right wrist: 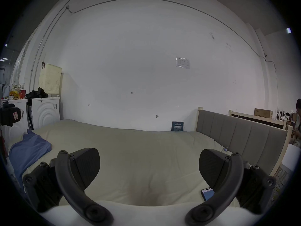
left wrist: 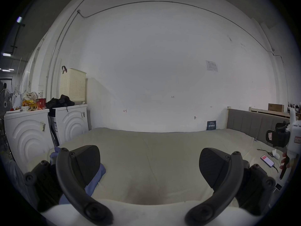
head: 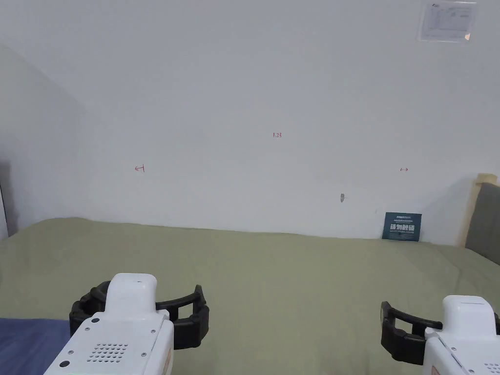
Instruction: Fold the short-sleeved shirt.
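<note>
From my head, my left tongs and right tongs hover above the bed; a blue shirt, probably crumpled, lies at the bed's left edge; in the left gripper view, jaws wide apart, shirt beside them; in the right gripper view, jaws apart, empty, shirt far left on the bed.

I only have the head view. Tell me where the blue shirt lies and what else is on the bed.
Observer: The blue shirt lies rumpled at the bed's left edge, beside the left gripper.
Operator: Report both grippers.
Observer: Left gripper is open and empty; right gripper too, both above bare sheet.
Operator: Name any obstacles on the right.
Observer: A phone with its cable lies on the sheet near the grey headboard, close under the right gripper.
</note>
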`<state>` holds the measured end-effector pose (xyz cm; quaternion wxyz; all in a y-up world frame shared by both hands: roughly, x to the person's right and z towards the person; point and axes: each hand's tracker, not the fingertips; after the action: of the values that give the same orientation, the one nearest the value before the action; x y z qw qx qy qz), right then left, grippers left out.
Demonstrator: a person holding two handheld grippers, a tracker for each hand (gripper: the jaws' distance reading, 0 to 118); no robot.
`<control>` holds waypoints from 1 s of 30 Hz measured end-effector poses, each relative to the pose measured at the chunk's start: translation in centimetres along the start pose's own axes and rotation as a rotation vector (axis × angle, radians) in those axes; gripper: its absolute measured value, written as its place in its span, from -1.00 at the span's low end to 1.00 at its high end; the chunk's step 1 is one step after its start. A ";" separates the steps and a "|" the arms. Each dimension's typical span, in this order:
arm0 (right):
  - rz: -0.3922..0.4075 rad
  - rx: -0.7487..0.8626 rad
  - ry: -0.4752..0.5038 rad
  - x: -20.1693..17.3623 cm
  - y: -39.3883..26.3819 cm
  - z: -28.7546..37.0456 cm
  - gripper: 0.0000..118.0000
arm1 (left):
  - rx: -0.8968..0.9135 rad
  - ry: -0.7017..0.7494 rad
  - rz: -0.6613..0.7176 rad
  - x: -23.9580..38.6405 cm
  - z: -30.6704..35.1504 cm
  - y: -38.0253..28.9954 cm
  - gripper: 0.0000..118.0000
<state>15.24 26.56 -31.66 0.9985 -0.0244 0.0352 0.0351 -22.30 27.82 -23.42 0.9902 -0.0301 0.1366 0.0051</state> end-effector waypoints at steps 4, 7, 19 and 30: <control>0.003 0.008 0.000 0.1 0.2 0.1 1.00 | -0.003 -0.006 0.001 0.1 0.0 -0.1 1.00; 0.004 0.005 0.002 0.1 0.3 0.0 1.00 | -0.004 -0.009 -0.002 0.2 0.1 -0.1 1.00; 0.007 -0.008 0.012 -0.1 -0.3 -0.2 1.00 | -0.007 0.005 0.019 -0.3 -0.2 -0.5 1.00; 0.003 -0.011 0.021 -0.4 0.0 -0.7 1.00 | 0.004 -0.016 0.009 -0.4 -0.6 -0.2 1.00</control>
<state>14.84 26.48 -32.32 0.9978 -0.0302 0.0455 0.0365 -22.83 27.61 -23.86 0.9913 -0.0275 0.1287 0.0097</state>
